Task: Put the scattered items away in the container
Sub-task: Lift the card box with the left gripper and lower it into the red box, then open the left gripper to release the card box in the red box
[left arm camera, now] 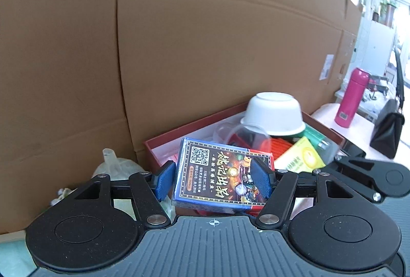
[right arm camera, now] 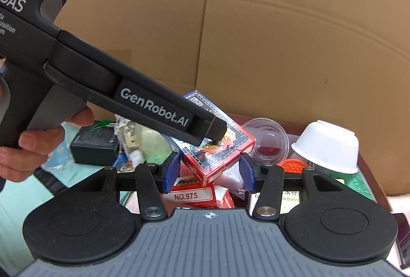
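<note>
My left gripper [left arm camera: 214, 181] is shut on a pack of playing cards [left arm camera: 220, 178], blue and red with a QR code, held tilted above the red tray [left arm camera: 164, 143]. In the right wrist view the same pack [right arm camera: 217, 146] hangs between the left gripper's fingers over the tray. My right gripper [right arm camera: 208, 173] is open, its blue pads on either side below the pack, not touching it. The tray holds an upturned white bowl [left arm camera: 274, 110], a clear plastic cup [right arm camera: 266, 141], a yellow box [left arm camera: 299, 157] and a red box marked NO.975 [right arm camera: 191, 196].
A large cardboard box [left arm camera: 205, 33] stands right behind the tray. A pink flask [left arm camera: 351, 97] and a black bag [left arm camera: 388, 131] stand at the right. Left of the tray lie a black adapter [right arm camera: 94, 149], crumpled plastic wrappers [right arm camera: 130, 141] and a green clip [right arm camera: 98, 125].
</note>
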Available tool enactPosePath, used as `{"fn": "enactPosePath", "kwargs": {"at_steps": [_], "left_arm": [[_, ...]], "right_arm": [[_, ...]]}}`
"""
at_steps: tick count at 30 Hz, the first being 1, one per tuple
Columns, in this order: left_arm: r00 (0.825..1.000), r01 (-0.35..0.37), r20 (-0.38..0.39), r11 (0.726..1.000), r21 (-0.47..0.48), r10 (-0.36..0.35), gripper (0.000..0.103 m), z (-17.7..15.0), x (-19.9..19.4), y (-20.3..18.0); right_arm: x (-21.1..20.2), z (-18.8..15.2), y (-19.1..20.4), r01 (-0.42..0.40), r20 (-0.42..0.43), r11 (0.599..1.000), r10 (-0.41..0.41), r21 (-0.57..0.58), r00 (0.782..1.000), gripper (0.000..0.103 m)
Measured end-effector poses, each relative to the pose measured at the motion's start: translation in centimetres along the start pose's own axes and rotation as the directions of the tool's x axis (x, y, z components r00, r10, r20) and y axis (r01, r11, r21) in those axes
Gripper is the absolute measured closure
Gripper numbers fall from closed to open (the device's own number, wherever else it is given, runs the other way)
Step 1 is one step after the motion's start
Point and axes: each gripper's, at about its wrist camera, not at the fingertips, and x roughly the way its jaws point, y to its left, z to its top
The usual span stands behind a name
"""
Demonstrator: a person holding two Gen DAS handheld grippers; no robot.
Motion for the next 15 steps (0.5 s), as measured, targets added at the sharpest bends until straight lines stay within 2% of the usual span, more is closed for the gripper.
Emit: {"fn": "enactPosePath", "kwargs": {"at_steps": [2,3,4,6,8,13,15], "left_arm": [[1.000,0.008,-0.013,1.000,-0.022,-0.008,0.036,0.5,1.5,0.9],[1.000,0.011,-0.021,0.999,-0.031,-0.011,0.030,0.7,2.2,1.3],[0.999,0.014,-0.031,0.999,-0.040,-0.015,0.034,0.9,2.9,1.6],[0.998,0.044,-0.043,0.997,-0.064,-0.047,0.035,1.3,4.2,2.2],[0.998,0.044,-0.043,0.995,-0.087,-0.048,0.033,1.5,4.7,2.5],[0.997,0.065,-0.027,0.995,-0.076,-0.067,0.032,1.1,3.6,3.0],[0.996,0.080,-0.029,0.994,-0.077,-0.083,0.032,0.8,3.1,3.0]], "right_arm": [[1.1,0.1,-0.2,0.003,-0.015,1.000,-0.002,0.008,1.000,0.044],[1.5,0.0,-0.2,0.001,-0.022,1.000,-0.001,0.008,1.000,0.039],[1.9,0.0,-0.3,-0.003,-0.026,1.000,0.004,0.007,1.000,0.037],[2.1,-0.1,-0.2,-0.023,-0.021,1.000,0.023,0.001,1.000,0.038],[2.1,-0.1,0.1,-0.028,-0.015,1.000,0.027,-0.015,1.000,0.038],[1.6,-0.2,-0.1,-0.009,-0.009,0.999,0.008,-0.039,1.000,0.039],[1.9,-0.1,-0.2,-0.003,-0.015,0.999,0.002,-0.035,1.000,0.042]]}}
